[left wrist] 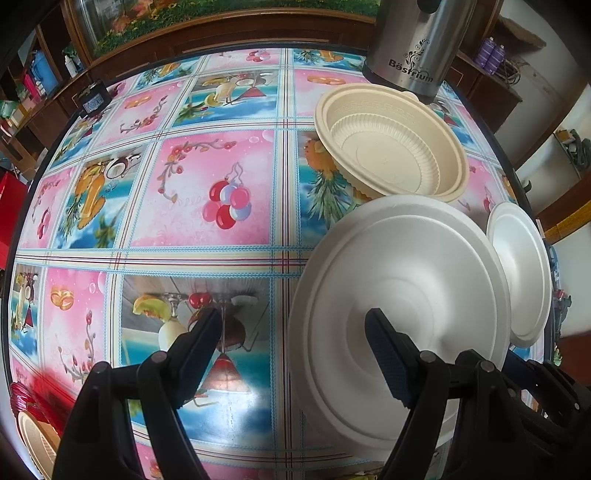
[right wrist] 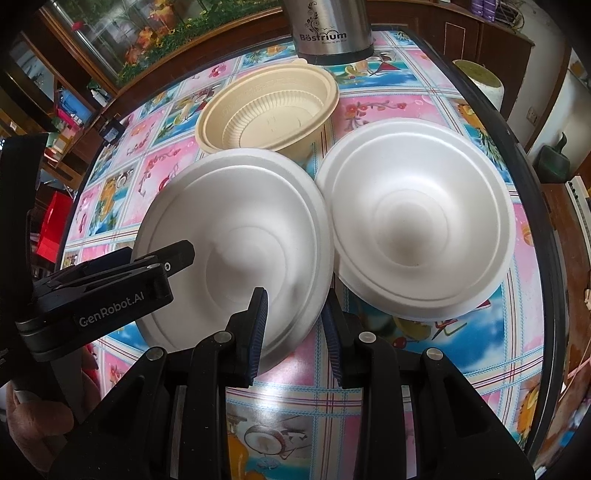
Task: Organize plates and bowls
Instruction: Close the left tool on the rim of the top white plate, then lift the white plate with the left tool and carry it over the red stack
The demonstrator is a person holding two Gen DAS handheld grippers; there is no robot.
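Observation:
A white foam bowl (left wrist: 406,266) (right wrist: 236,206) sits near the table's front. My right gripper (right wrist: 293,306) is shut on its near right rim, one pad inside the wall and one outside. My left gripper (left wrist: 291,326) (right wrist: 153,254) stands open astride the bowl's left rim, one finger over the inside, the other over the cloth, neither pad pressing. A second white foam bowl (left wrist: 521,273) (right wrist: 417,221) rests just to the right, almost touching the first. Behind both is a beige ribbed plastic bowl (left wrist: 391,147) (right wrist: 269,110).
A steel Bestrium flask (left wrist: 417,44) (right wrist: 332,26) stands at the table's far edge behind the beige bowl. The table (left wrist: 221,192) wears a glossy pink and blue fruit-print cloth. A red rack with a beige plate (left wrist: 37,435) sits off its left corner. A person's hand (right wrist: 33,417) holds the left gripper.

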